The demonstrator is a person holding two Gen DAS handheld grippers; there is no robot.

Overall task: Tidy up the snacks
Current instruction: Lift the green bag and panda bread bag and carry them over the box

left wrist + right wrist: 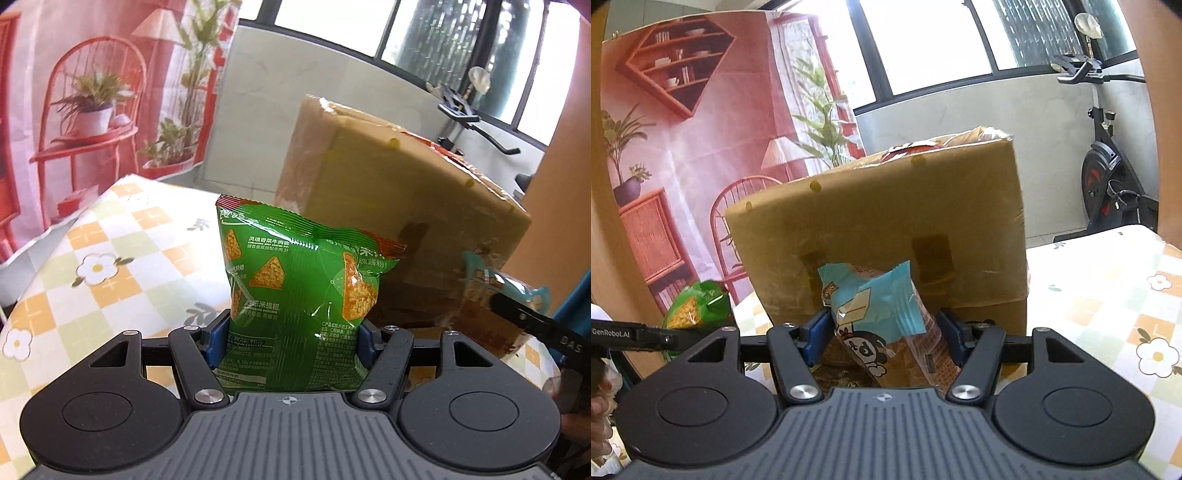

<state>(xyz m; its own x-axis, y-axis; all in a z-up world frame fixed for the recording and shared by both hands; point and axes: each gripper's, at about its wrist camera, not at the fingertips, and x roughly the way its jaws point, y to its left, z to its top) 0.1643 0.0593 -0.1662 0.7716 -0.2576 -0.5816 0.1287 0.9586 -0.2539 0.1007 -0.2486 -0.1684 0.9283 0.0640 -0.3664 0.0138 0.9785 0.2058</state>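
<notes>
My left gripper [293, 338] is shut on a green bag of corn chips [295, 288], held upright above the table with both blue pads pressing its lower sides. My right gripper [882, 334] is shut on a light-blue snack packet with a cartoon face [877, 314], which stands tilted between its pads. Both bags hang in front of a tall brown cardboard box [399, 206] [886, 218] wrapped in clear tape. The blue packet [498, 284] also shows at the right of the left wrist view, and the green bag [694, 306] at the left of the right wrist view.
The box stands on a table with a checked, flowered cloth [110, 258] [1108, 295]. A printed backdrop of red furniture [92, 110] hangs behind on the left. Windows and an exercise bike [1108, 184] lie beyond the table. A hand [598, 413] shows at the far left edge.
</notes>
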